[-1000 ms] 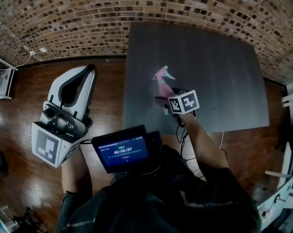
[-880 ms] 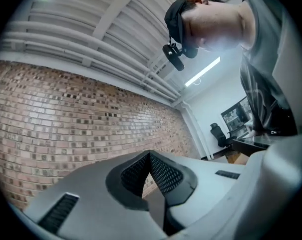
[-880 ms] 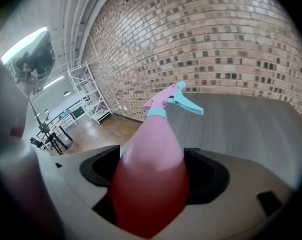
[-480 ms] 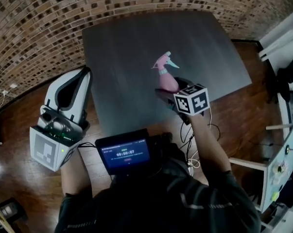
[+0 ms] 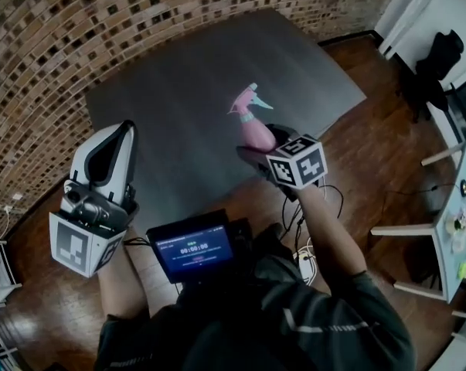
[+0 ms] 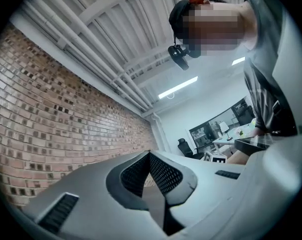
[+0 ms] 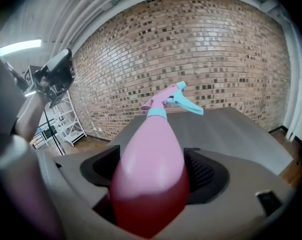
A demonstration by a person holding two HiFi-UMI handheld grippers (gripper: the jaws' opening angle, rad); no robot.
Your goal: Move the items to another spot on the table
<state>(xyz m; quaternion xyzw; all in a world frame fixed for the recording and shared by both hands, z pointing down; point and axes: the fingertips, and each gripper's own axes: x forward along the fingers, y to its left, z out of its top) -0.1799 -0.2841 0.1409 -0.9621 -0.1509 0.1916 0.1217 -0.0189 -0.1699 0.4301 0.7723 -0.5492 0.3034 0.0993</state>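
A pink spray bottle (image 5: 253, 128) with a light blue trigger and red liquid in its base stands between the jaws of my right gripper (image 5: 257, 150), which are closed wide on its body. It is over the near edge of the dark grey table (image 5: 178, 76). In the right gripper view the spray bottle (image 7: 149, 169) fills the gap between the right gripper's pads (image 7: 203, 173), nozzle pointing away. My left gripper (image 5: 123, 130) is held off the table at the left, above the wooden floor. The left gripper (image 6: 149, 155) points up with its jaws together and nothing in them.
A brick wall (image 5: 62, 29) runs behind the table. White furniture (image 5: 449, 230) and a black chair (image 5: 441, 60) stand at the right. A white shelf rack (image 7: 65, 119) is by the wall on the left. A small screen (image 5: 194, 247) hangs at my chest.
The head view has swung, so the table now lies up and to the left. The bottle has stayed in the right gripper. The left gripper has held its raised pose.
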